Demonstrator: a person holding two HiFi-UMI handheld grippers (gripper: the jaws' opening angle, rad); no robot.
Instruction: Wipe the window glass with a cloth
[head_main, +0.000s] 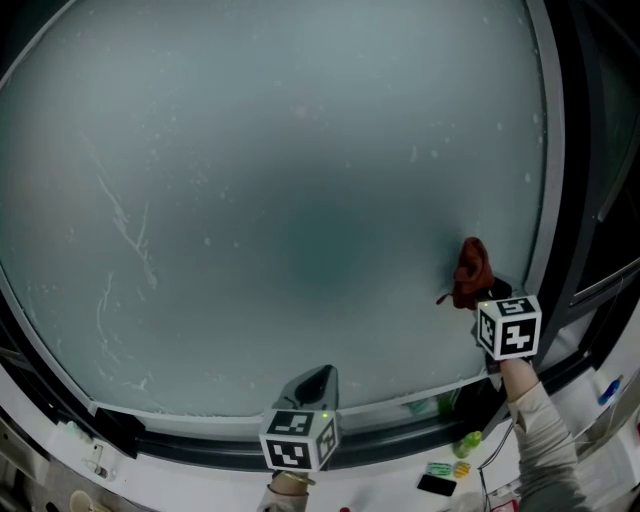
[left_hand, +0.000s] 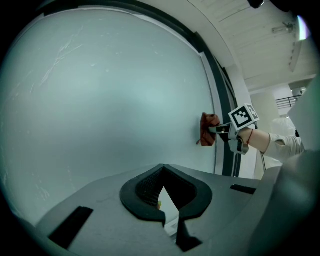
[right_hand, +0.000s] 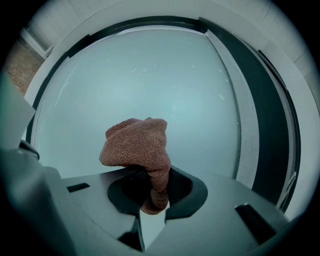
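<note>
The right gripper (head_main: 488, 297) pinches a reddish-brown cloth (head_main: 472, 268) and holds it against the frosted window glass (head_main: 270, 190), low down and near the dark frame (head_main: 556, 190) on the right. The left gripper (head_main: 312, 385) hangs by the bottom edge of the glass, well apart from the cloth, its jaws drawn almost together on nothing.

The window glass (head_main: 260, 200) is a pale, milky grey-green, with thin whitish streaks on its left part and small white specks. The cloth (right_hand: 137, 147) is reddish brown with a fine knitted texture. The window frame (head_main: 580, 150) is black. The left gripper (left_hand: 164, 192) and the right gripper (right_hand: 155, 192) are dark grey. Their cubes (head_main: 510, 325) are white with black square markers. The sleeve (head_main: 545, 430) looks beige, perhaps light grey.
</note>
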